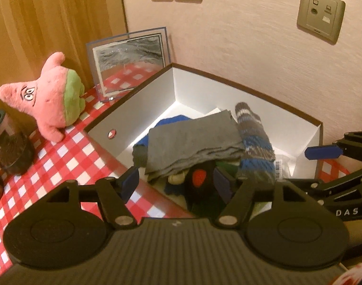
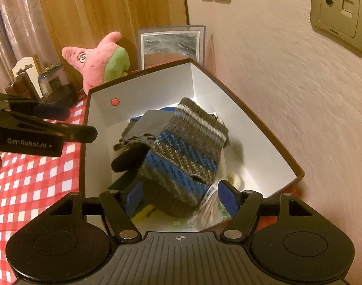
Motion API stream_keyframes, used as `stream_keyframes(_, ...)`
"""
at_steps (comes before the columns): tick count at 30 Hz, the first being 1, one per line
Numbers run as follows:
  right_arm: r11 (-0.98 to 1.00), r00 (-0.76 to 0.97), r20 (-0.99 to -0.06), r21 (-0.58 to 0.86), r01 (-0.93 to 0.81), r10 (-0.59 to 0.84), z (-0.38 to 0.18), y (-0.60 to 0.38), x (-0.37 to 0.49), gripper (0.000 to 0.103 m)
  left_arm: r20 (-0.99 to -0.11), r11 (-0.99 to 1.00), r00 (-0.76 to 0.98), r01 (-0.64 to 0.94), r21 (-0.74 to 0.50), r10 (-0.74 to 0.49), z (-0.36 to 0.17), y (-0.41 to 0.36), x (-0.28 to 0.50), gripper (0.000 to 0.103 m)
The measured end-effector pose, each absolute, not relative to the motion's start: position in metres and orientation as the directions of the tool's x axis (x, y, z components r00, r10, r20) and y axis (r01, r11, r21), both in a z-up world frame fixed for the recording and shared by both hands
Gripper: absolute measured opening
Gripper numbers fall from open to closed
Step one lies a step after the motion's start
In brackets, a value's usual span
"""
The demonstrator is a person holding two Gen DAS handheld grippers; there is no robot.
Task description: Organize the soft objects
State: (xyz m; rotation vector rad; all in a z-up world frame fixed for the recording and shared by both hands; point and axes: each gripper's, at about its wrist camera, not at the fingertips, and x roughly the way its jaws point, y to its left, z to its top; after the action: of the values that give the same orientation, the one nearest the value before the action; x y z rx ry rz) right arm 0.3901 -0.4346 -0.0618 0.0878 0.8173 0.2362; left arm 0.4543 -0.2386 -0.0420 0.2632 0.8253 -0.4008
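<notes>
A white box with a brown outside [image 1: 142,109] [image 2: 98,123] stands on the red checked cloth against the wall. Inside lie a folded grey cloth [image 1: 192,142] [image 2: 154,121], a striped brown-and-blue knitted piece [image 1: 254,137] [image 2: 185,152], a blue item and a black soft toy with a red patch [image 1: 200,178]. My left gripper [image 1: 176,184] is open at the box's near edge, over the black toy. My right gripper [image 2: 181,198] is open, with the knitted piece's lower end between its pads; the right pad stands apart from it. A pink star plush [image 1: 50,99] [image 2: 97,64] sits outside the box to the left.
A glass picture frame [image 1: 131,64] [image 2: 171,45] leans in the corner behind the box. Dark jars [image 1: 9,147] [image 2: 52,80] stand at the left on the checked cloth [image 1: 69,156]. The wall with sockets [image 1: 320,14] runs close along the box's right side.
</notes>
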Motion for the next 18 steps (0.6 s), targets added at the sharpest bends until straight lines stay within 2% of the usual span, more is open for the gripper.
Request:
stream_keyframes(10,0.975,0.686,-0.694,0.182,-0.127,0.219,-0.050,-0.421,0.364,0.070,-0.735,0.911,0.638,0.407,0.068,-0.230,-0.028,-0.212,0.409,0.067)
stream_keyframes(18,0.980,0.727,-0.664,0.182,-0.073,0.178,-0.036,-0.392,0.312,0.070,-0.700,0.932,0.679,0.359,0.053,-0.222,-0.013,-0.163,0.341,0.073)
